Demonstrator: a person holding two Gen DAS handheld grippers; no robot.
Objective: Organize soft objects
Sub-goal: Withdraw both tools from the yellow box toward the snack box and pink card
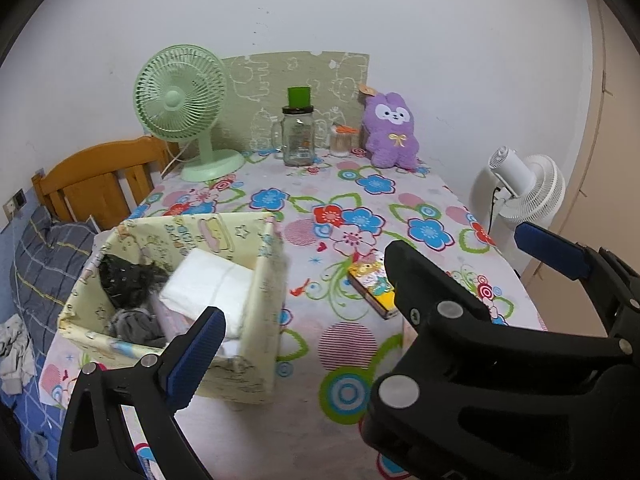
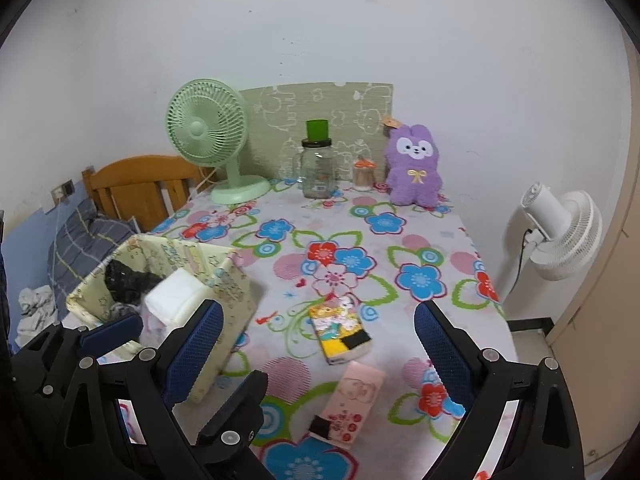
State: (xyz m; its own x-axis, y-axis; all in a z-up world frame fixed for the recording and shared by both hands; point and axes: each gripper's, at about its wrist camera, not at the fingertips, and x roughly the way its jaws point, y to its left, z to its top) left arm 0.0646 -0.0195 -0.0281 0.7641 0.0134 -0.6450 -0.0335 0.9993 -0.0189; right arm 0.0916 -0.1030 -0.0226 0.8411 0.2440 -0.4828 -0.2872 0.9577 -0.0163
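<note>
A: Left to right, quick. Far left?
B: Bed with grey plaid pillow (image 2: 76, 232), wooden headboard (image 2: 140, 184). Then the fabric box (image 2: 216, 300) on the table's (image 2: 460, 240) left edge. Inside: black cloth (image 2: 124, 280), white folded pack (image 2: 176, 296), grey cloth at the front.
A: Left tool?
B: Left tool (image 1: 368, 280) jaws spread wide, nothing between them. One blue pad low over the box's front, the other far right, off the table edge.
A: Middle?
B: Yellow cartoon tissue pack (image 2: 340, 332) flat on the floral cloth, right of the box, apart from it. Pink tissue pack (image 2: 352, 404) nearer, just below it, not touching.
A: Right tool?
B: Right tool (image 2: 320, 352) also wide open, empty. Both packs lie between its pads in the right wrist view; contact, none visible.
A: Back row?
B: Green fan (image 2: 208, 132), glass jar (image 2: 318, 172) with a green cup on its lid, small jar with an orange top, purple plush bunny (image 2: 414, 168) against the wall. White floor fan (image 2: 560, 232) off the right side.
</note>
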